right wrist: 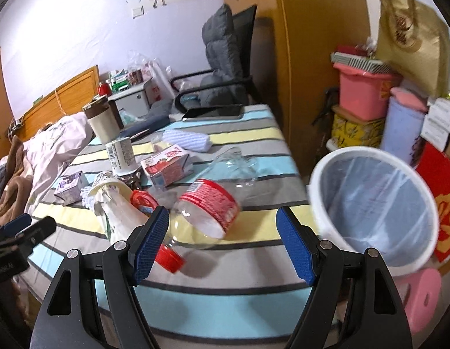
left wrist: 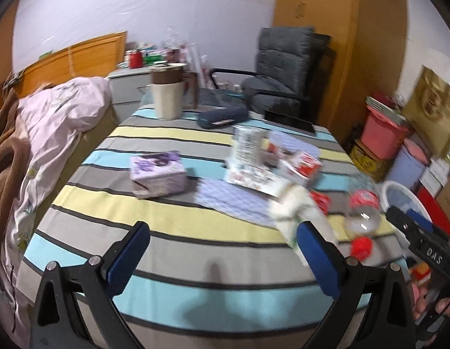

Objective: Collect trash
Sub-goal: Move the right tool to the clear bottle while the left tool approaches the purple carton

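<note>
Right gripper (right wrist: 222, 244), jaws wide and empty, sits nearest the clear bottle (right wrist: 204, 215) lying on the striped table (right wrist: 239, 290), red cap toward it, bin (right wrist: 376, 203) to the right.

The counter (right wrist: 254, 145) wears a cloth striped grey, pale yellow and light blue with thin black lines. Just ahead of the right gripper (right wrist: 222, 244), whose pads are blue on black arms, lies a clear bottle (right wrist: 207, 212) with a red label and red cap. Beyond it sits a red-and-white carton (right wrist: 167, 165). To the gripper's right, the white bin (right wrist: 373, 206) holds a translucent liner. Left, a purple-flowered box (left wrist: 158, 173).
</note>
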`<state>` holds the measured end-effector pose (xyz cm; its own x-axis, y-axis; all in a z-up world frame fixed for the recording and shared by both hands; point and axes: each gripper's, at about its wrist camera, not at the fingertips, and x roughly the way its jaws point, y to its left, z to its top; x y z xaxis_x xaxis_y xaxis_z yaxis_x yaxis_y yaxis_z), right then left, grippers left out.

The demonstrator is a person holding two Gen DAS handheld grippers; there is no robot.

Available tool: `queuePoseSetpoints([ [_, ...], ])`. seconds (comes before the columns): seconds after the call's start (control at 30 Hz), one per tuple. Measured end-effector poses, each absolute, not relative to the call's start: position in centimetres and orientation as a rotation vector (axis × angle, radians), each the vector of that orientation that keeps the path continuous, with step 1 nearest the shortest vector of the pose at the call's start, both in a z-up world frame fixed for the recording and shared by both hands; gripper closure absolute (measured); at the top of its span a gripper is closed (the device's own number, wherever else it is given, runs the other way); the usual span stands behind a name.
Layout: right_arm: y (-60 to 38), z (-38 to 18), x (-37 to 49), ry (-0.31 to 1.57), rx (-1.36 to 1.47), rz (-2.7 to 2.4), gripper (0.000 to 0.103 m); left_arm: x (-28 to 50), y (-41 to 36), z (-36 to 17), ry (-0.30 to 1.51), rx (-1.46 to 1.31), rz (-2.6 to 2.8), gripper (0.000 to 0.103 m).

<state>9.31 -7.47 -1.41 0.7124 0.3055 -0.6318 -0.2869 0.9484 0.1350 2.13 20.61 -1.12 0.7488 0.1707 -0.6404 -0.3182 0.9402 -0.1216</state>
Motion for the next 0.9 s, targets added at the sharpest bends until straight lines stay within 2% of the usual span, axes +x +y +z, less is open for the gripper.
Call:
queuePoseSetpoints([
  [0.4,-6.0,-2.9,12.4,0.795,0.039,0.317,0.025,4.3,28.5,-2.5,0.701,-0.314,0.354,0.001],
  [0.83,-3.9,-3.6,14.6,0.848,-0.054,0.248,0.025,8.2,31.7,-4.7,0.77,-0.317,0.316,0.001],
  [0.9,-4.1,-3.5,14.6,0.844,-0.044,0.257,0.03,8.6,31.6,-4.6,0.765,-0.306,0.306,0.001],
])
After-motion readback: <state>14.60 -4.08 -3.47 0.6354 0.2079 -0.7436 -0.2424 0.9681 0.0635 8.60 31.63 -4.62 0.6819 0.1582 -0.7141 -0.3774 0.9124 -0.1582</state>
